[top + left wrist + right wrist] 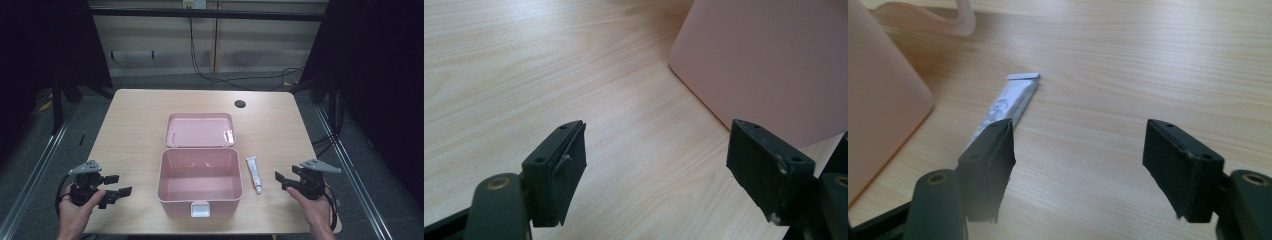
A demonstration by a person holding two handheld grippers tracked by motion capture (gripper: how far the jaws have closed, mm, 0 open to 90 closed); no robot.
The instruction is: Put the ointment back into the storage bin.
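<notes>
A small white tube (pixel 254 174) is seen lying flat on a pale wooden table (pixel 135 120), right of centre in the lower half of the high view, just beside the right wall of an open pink box (pixel 200 181) but not touching it, its cap end pointing toward the bottom of the frame. The box's lid (pixel 200 130) is folded back behind it, and a white latch (pixel 199 209) shows on its near wall. At the lower right of the frame the right gripper (pixel 279 181) is held near the tube with its jaws spread wide and nothing between them; at the lower left the left gripper (pixel 121 185) is likewise held with jaws apart and empty, well away from the box's left wall. In the right gripper view the tube (pixel 1010 102) runs from the centre toward the left jaw, its flat crimped end uppermost, with the box wall at the left edge. The tube is judged to be light, soft and easily squashed, its smooth skin likely to slip; a hold across the middle of its body, with gentle pressure, is judged safest, since the crimped end is thin and lies close to the table. Grey and blue printing is visible along the tube, but it is too small and blurred for any word or brand to be read. No other writing is visible on the box or table.
</notes>
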